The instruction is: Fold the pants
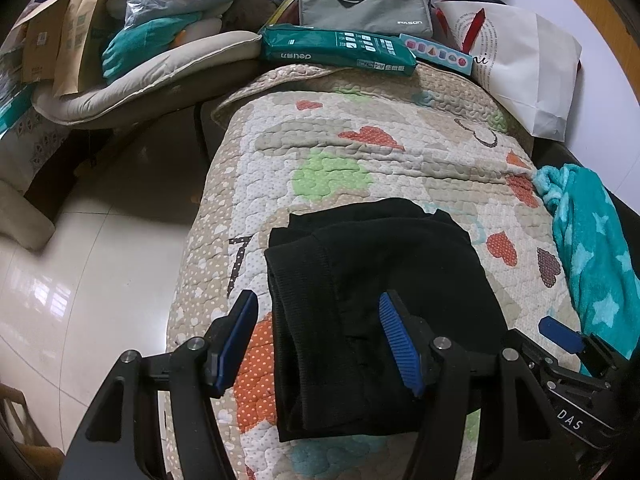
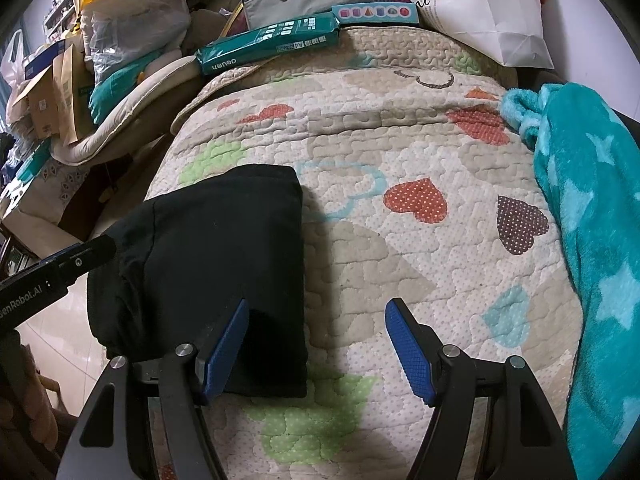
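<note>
The black pants (image 1: 372,300) lie folded into a compact rectangle on the heart-patterned quilt (image 1: 360,140). My left gripper (image 1: 316,344) is open above the pants' near left part, holding nothing. In the right wrist view the pants (image 2: 216,256) lie at the left on the quilt (image 2: 400,128). My right gripper (image 2: 314,344) is open and empty, its left finger (image 2: 224,352) over the pants' near right edge. The right gripper's finger also shows in the left wrist view (image 1: 560,332), to the right of the pants. The left gripper's body (image 2: 56,268) shows in the right view.
A teal starred blanket (image 2: 592,240) lies along the quilt's right side. At the far end are a green paper pack (image 1: 340,48), a grey laptop bag (image 1: 364,0) and a white paper bag (image 1: 520,60). Cushions, boxes and bags (image 1: 120,40) pile at the left above tiled floor (image 1: 80,280).
</note>
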Demonstrator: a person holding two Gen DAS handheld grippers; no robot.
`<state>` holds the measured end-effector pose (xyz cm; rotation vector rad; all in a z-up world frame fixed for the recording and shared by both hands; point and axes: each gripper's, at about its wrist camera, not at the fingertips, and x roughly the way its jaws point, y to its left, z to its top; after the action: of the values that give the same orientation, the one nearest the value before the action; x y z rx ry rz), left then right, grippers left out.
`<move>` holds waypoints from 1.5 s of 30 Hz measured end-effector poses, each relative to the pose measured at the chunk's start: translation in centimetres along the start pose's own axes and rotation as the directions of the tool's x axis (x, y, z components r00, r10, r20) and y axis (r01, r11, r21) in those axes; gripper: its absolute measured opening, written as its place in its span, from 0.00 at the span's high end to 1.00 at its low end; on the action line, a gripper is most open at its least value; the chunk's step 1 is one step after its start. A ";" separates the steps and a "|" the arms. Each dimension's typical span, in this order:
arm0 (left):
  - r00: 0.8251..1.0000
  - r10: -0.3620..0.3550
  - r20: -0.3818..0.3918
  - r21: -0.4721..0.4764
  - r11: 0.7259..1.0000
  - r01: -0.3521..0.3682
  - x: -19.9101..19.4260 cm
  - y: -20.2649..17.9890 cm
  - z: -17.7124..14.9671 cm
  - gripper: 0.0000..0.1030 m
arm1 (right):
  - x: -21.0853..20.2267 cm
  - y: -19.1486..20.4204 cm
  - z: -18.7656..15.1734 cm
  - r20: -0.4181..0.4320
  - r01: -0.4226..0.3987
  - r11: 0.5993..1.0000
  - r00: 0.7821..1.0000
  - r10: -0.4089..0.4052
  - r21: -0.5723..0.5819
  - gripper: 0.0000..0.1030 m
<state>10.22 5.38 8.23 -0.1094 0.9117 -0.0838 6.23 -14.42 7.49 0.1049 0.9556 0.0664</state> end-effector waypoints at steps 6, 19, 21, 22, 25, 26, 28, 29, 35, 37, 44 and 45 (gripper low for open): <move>1.000 -0.001 0.000 0.001 1.000 0.001 0.0 0.1 0.0 0.39 | 0.1 0.0 -0.1 -0.001 0.000 1.000 1.000 0.000 0.002 0.26; 1.000 0.001 0.001 -0.007 1.000 -0.001 0.0 0.4 0.0 0.39 | 0.2 -0.1 -0.2 -0.001 -0.003 1.000 1.000 0.003 0.003 0.24; 1.000 0.002 0.003 -0.010 1.000 -0.002 -0.1 0.4 0.0 0.39 | 0.2 -0.2 -0.2 -0.001 -0.003 1.000 1.000 0.003 0.003 0.24; 1.000 0.003 0.003 -0.012 1.000 -0.003 -0.1 0.4 0.0 0.39 | 0.2 -0.2 -0.2 -0.001 -0.003 1.000 1.000 0.003 0.003 0.24; 1.000 0.003 0.002 -0.013 1.000 -0.003 -0.1 0.4 0.0 0.39 | 0.2 -0.2 -0.2 -0.002 -0.004 1.000 1.000 0.004 0.003 0.24; 1.000 0.004 0.002 -0.014 1.000 -0.004 -0.1 0.4 0.0 0.39 | 0.2 -0.2 -0.1 -0.002 -0.004 1.000 1.000 0.004 0.002 0.24; 1.000 0.004 0.003 -0.014 1.000 -0.004 -0.1 0.5 0.0 0.39 | 0.2 -0.2 -0.1 -0.001 -0.005 1.000 1.000 0.005 0.002 0.23; 1.000 0.005 0.003 -0.017 1.000 -0.005 -0.1 0.5 0.0 0.39 | 0.3 -0.3 -0.2 -0.001 -0.005 1.000 1.000 0.005 0.003 0.23; 1.000 0.011 0.002 -0.024 1.000 -0.011 -0.1 0.8 0.1 0.39 | 0.5 -0.3 -0.4 -0.002 -0.006 1.000 1.000 0.006 0.009 0.22; 1.000 0.014 0.001 -0.028 1.000 -0.014 -0.1 0.9 0.1 0.39 | 0.5 -0.3 -0.4 -0.002 -0.006 1.000 1.000 0.006 0.009 0.22; 1.000 0.029 -0.005 -0.048 0.998 -0.029 0.1 1.4 0.3 0.39 | 0.6 -0.5 -0.4 -0.004 -0.010 1.000 1.000 0.010 0.015 0.22; 0.999 0.031 -0.006 -0.052 0.998 -0.031 0.1 1.6 0.3 0.39 | 0.7 -0.4 -0.3 -0.004 -0.010 1.000 1.000 0.010 0.015 0.22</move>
<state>10.56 6.97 8.16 -0.1433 0.9207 -0.0314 6.37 -14.75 6.73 0.1238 0.9601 0.0684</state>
